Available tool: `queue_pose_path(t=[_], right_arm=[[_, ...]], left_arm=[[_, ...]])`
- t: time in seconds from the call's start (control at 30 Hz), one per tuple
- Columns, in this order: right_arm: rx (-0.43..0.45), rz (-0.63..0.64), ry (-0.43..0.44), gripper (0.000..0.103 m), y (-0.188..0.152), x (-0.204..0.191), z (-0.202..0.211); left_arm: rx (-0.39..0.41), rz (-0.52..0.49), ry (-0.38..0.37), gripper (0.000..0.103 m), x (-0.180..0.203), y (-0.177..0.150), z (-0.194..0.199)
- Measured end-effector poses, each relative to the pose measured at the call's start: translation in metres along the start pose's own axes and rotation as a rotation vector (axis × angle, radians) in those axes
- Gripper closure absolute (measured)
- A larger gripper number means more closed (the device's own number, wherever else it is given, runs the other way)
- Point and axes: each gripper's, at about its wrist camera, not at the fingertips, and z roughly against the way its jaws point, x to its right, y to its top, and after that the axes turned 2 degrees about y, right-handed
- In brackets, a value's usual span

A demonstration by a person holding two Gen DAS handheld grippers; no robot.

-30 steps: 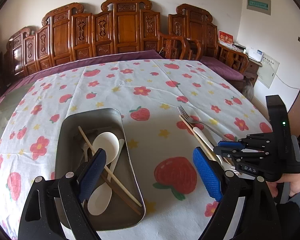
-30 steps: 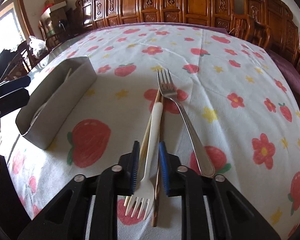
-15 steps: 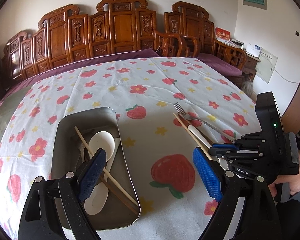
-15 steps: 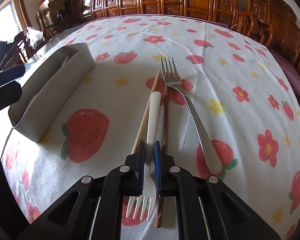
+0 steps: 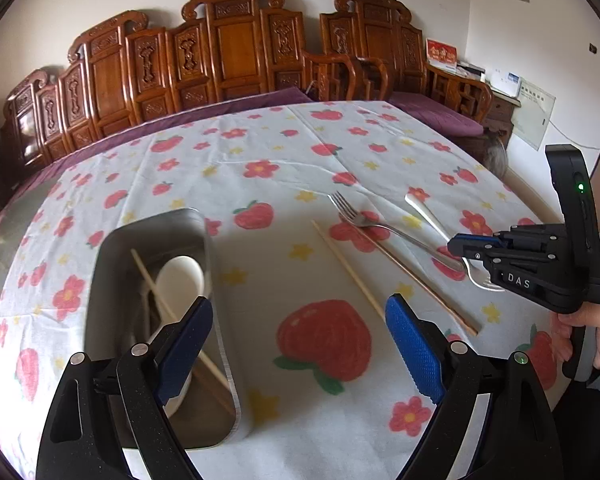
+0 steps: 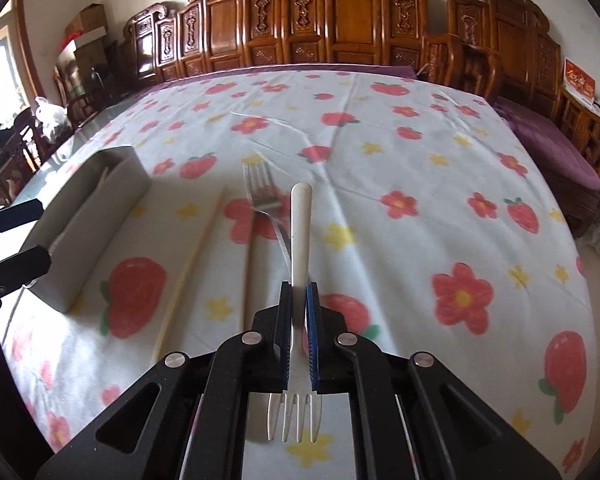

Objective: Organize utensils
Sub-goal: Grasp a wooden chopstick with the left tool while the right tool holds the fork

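My right gripper (image 6: pixel 299 312) has its jaws clamped on the white plastic fork (image 6: pixel 301 236), the blue pads pressing its neck from both sides. The tines stick out behind the pads toward me and the handle runs forward, lifted clear of the counter (image 6: pixel 400 184) with its strawberry-and-flower cloth.

I take the metal tray (image 5: pixel 112 264) as my landmark. It sits at the left of the counter, and inside it lie a white spoon (image 5: pixel 180 276) and some chopsticks (image 5: pixel 160 300). My left gripper (image 5: pixel 300 340) hangs over the tray's near right wall, jaws spread wide with nothing between them; one pad is above the tray, the other over the bare cloth.

To the right of the tray, on the cloth, a pale chopstick (image 5: pixel 348 270) lies nearest it. Further right a darker chopstick (image 5: pixel 416 280) lies, and the metal fork (image 5: pixel 380 228) crosses it, tines pointing away from me. Furthest from the tray is the white fork in my right jaws, above the metal fork's handle end.
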Motion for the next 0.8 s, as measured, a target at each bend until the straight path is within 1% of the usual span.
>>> queue_pose_path(t=[0.03, 0.07, 0.1, 0.13, 0.2, 0.27, 0.33, 0.43, 0.57, 0.73, 0.77, 0.8], right_arm=[[-0.001, -0.008, -0.004, 0.095, -0.001, 0.005, 0.000], [-0.003, -0.018, -0.005, 0.095, -0.002, 0.010, 0.000], [-0.004, -0.022, -0.004, 0.095, -0.004, 0.012, 0.000], [-0.006, -0.024, -0.002, 0.095, -0.007, 0.013, 0.001], [-0.010, -0.022, -0.001, 0.095, -0.009, 0.015, 0.001], [-0.018, -0.020, -0.002, 0.095, -0.010, 0.016, -0.001], [-0.023, -0.019, 0.000, 0.095, -0.010, 0.016, -0.003], [-0.023, -0.015, 0.004, 0.095, -0.011, 0.014, -0.003], [-0.023, -0.019, 0.016, 0.095, -0.011, 0.013, -0.004], [-0.027, -0.023, 0.018, 0.095, -0.011, 0.013, -0.005], [-0.027, -0.026, 0.019, 0.095, -0.011, 0.013, -0.005], [-0.027, -0.029, 0.020, 0.095, -0.010, 0.013, -0.005]], left_arm=[[-0.007, -0.005, -0.002, 0.022, 0.004, 0.000, -0.003], [-0.016, -0.010, -0.002, 0.029, 0.008, -0.001, -0.006], [-0.034, -0.015, -0.004, 0.034, 0.013, -0.002, -0.010], [-0.046, -0.016, -0.010, 0.037, 0.016, -0.002, -0.014], [-0.068, -0.019, -0.023, 0.048, 0.023, -0.003, -0.022], [-0.085, -0.027, -0.030, 0.052, 0.032, -0.004, -0.030], [-0.105, -0.026, -0.040, 0.053, 0.038, -0.002, -0.041], [-0.133, -0.016, -0.054, 0.056, 0.046, 0.000, -0.055], [-0.170, 0.005, -0.058, 0.062, 0.052, 0.003, -0.077], [-0.207, 0.012, -0.037, 0.071, 0.053, 0.004, -0.096], [-0.194, 0.008, -0.026, 0.073, 0.052, 0.004, -0.096], [-0.194, 0.010, -0.019, 0.077, 0.052, 0.004, -0.097]])
